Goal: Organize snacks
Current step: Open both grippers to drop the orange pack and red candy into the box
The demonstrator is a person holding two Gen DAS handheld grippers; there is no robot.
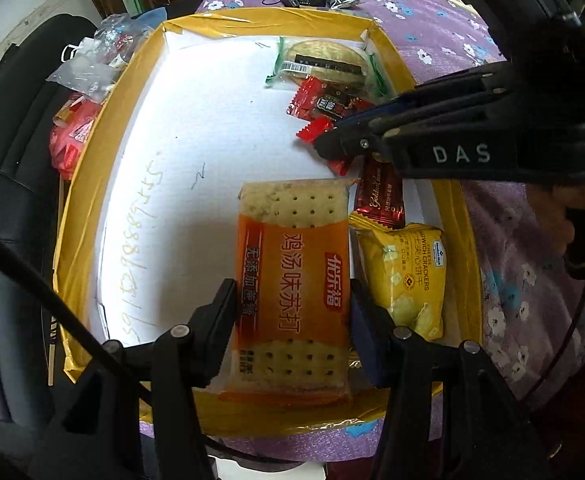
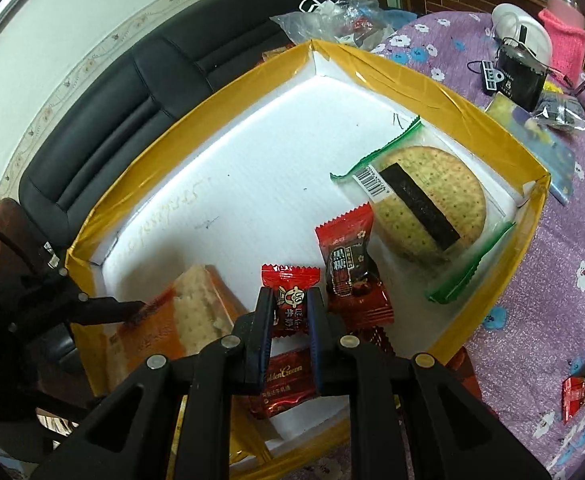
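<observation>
A shallow box with yellow taped walls (image 1: 104,152) (image 2: 196,112) and a white floor holds the snacks. My left gripper (image 1: 292,312) is shut on an orange soda cracker pack (image 1: 292,280) over the box's near right part; the pack also shows in the right wrist view (image 2: 180,320). My right gripper (image 2: 290,312) is shut on a small red candy (image 2: 290,296) above the box floor; it shows in the left wrist view (image 1: 332,144). In the box lie a round seaweed cracker (image 2: 428,204), a dark red candy (image 2: 348,264), a brown Golden Crown pack (image 2: 288,380) and a yellow cheese cracker pack (image 1: 408,276).
The box sits on a table with a purple flowered cloth (image 2: 564,272). A black chair (image 2: 132,92) stands beyond it. Clear plastic bags with snacks (image 1: 88,64) lie by the box's far left corner. A red snack (image 2: 584,384) lies on the cloth. A black device (image 2: 520,72) is further back.
</observation>
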